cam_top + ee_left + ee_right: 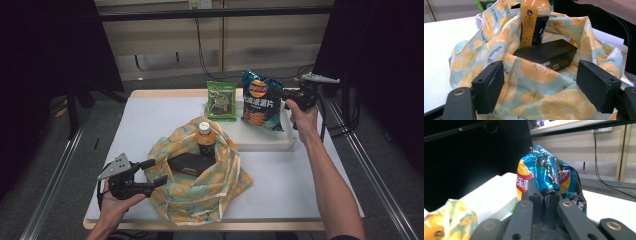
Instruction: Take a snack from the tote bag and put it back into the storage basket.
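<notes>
Flanking chip bag (261, 101): seaweed packet (222, 100), tray (260, 139).

Your overhead shot's pretty dim and soft, only the white counter (150, 125) is lit; glare streaks the chip bag (549, 175), near tongs blurry

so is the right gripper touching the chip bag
Touching: the right gripper view shows the right gripper with its jaws clamped on the chip bag edge.
</notes>
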{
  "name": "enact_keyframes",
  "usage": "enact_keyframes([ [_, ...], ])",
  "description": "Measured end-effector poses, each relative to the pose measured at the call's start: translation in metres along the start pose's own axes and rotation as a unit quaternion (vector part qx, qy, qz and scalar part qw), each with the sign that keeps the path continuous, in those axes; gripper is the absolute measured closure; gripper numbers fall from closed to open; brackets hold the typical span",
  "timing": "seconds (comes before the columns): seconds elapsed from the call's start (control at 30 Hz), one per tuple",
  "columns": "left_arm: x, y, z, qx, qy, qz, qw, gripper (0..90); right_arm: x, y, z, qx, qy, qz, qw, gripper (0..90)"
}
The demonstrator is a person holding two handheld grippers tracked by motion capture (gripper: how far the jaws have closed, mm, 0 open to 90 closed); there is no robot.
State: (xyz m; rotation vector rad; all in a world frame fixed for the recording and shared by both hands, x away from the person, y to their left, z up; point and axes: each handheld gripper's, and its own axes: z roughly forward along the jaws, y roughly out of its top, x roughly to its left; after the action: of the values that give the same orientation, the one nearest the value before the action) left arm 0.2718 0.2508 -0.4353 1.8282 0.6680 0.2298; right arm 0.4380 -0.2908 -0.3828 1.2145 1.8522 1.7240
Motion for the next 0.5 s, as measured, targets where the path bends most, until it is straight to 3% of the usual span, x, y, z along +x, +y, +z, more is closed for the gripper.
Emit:
enact_keyframes([
  [0.2,0.0,0.0,0.0,0.002,0.001,0.002,1.0,22.4,-0.01,-0.003,0.005,0.002,-0.015,0.003,0.9999,84.5],
  [0.3,0.0,0.0,0.0,-0.001,-0.001,0.001,1.0,22.4,-0.016,-0.003,0.009,0.012,-0.035,-0.002,0.9993,83.0],
  [0.37,0.001,0.0,-0.002,0.002,0.007,0.003,1.0,22.1,-0.02,-0.004,0.01,0.018,-0.043,0.004,0.9989,82.4],
  [0.5,0.002,0.0,-0.002,-0.003,-0.001,0.001,1.0,22.1,-0.029,-0.006,0.01,0.022,-0.065,0.011,0.9976,81.0],
])
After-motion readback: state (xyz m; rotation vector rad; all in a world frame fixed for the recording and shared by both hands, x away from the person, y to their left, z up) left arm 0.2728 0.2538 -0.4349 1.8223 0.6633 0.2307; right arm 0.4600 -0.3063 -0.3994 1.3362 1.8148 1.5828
